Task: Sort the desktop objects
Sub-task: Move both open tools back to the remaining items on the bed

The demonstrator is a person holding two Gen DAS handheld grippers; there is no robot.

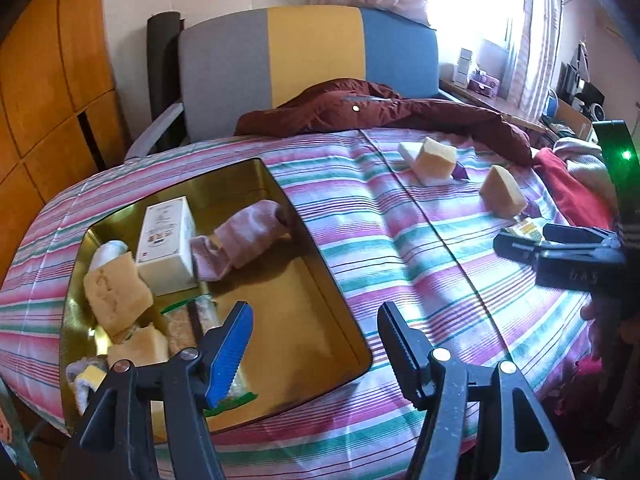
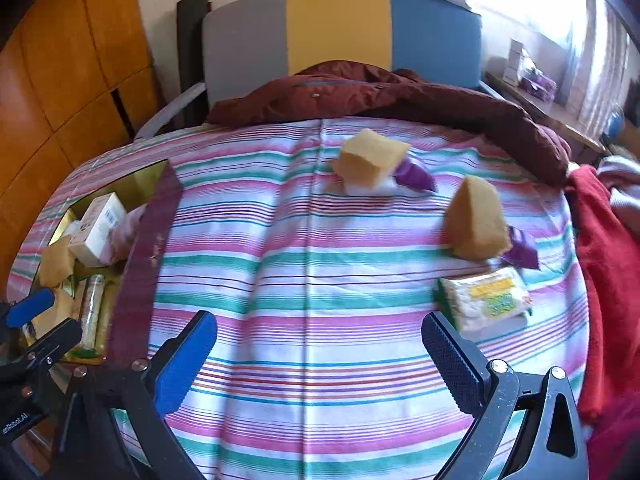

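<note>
A gold-lined box (image 1: 304,320) lies on the striped cloth at the left. It holds a white carton (image 1: 166,244), a pink cloth (image 1: 248,236), yellow sponges (image 1: 114,292) and some wrapped packets. My left gripper (image 1: 316,344) hovers open over the box's right edge with nothing between its fingers. On the cloth to the right lie two yellow sponges (image 2: 370,156) (image 2: 476,224), purple wrappers (image 2: 416,176) and a green-and-yellow packet (image 2: 486,300). My right gripper (image 2: 318,344) stands open above the bare cloth, its right finger just short of the packet.
A maroon jacket (image 2: 400,92) lies across the far edge of the cloth, in front of a grey, yellow and blue chair back (image 2: 340,24). Red fabric (image 2: 608,240) is bunched at the right edge. A wooden cabinet (image 1: 52,80) stands at the left.
</note>
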